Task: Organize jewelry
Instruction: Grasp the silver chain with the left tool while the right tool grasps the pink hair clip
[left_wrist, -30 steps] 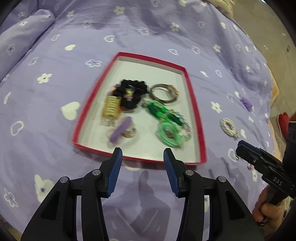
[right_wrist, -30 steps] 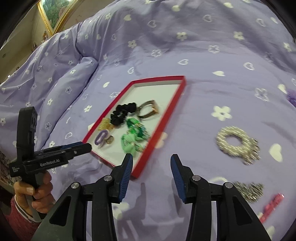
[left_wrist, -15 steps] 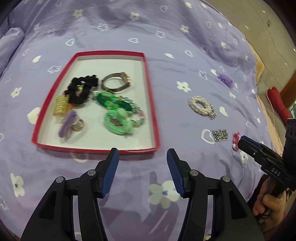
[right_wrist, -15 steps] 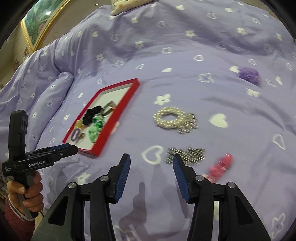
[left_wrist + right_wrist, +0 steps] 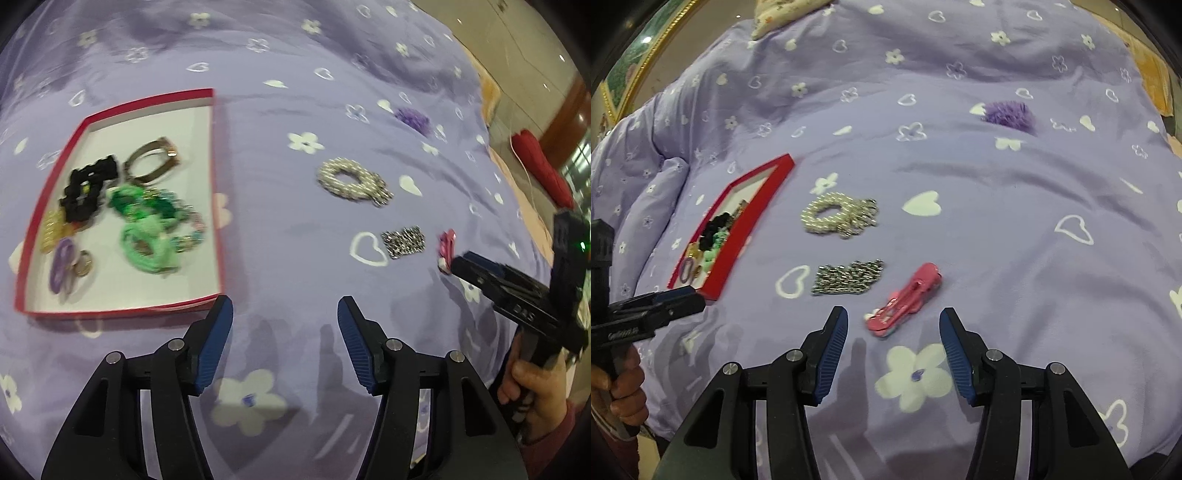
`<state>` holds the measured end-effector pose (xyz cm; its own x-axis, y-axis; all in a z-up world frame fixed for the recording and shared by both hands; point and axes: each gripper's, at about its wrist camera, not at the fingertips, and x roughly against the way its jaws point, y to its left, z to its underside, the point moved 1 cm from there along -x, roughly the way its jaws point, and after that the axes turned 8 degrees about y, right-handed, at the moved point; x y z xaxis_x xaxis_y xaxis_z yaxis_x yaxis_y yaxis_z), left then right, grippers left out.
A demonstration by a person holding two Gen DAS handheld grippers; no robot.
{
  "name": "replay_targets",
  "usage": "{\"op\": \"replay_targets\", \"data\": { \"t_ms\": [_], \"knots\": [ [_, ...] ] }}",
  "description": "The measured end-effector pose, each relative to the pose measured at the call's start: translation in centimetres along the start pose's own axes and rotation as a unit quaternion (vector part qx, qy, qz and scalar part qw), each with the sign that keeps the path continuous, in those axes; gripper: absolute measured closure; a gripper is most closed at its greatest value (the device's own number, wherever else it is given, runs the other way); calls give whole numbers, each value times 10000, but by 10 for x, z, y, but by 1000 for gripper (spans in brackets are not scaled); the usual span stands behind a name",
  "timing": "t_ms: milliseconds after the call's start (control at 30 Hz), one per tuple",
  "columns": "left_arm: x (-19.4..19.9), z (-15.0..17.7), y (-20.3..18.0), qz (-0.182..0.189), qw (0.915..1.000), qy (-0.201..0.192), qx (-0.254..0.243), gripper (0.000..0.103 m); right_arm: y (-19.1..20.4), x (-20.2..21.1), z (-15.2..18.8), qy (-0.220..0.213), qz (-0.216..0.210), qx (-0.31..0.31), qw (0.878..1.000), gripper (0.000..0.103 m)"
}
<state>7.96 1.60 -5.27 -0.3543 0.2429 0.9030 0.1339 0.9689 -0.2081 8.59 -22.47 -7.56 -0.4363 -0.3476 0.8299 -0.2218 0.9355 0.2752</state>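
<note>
bed cover is soft lilac cloth, slightly sheeny, with printed white hearts and flowers; the tray looks like red card with a matt white inside. pearl bracelet is glossy beads, the silver chain piece glints like metal, the pink hair clip is smooth shiny plastic, the purple scrunchie fuzzy cloth. both the left gripper and right gripper are matt black plastic with ribbed blue pads.

Left claw gapes wide, empty, pointing toward 12 o'clock; right claw likewise spread, empty, each hand-held.
</note>
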Motion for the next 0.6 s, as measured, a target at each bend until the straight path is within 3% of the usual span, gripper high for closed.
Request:
{"op": "replay_targets", "data": {
  "t_ms": [233,300,367,400,600],
  "knots": [
    [-17,-12,-34,11,9985,126,-529,44,2,-19,-7,62,153,218,9996,51],
    [-23,-16,-42,22,9977,162,-653,44,-1,-20,-8,72,202,265,9994,55],
    [-29,-22,-50,27,9968,205,-777,44,-5,-20,-8,91,225,276,9993,68],
    [-33,-25,-55,28,9962,229,-845,44,-9,-19,-8,96,241,272,9993,69],
    [-56,-41,-87,133,9892,339,-1421,44,-29,-7,-6,77,123,45,9999,69]
  ]
}}
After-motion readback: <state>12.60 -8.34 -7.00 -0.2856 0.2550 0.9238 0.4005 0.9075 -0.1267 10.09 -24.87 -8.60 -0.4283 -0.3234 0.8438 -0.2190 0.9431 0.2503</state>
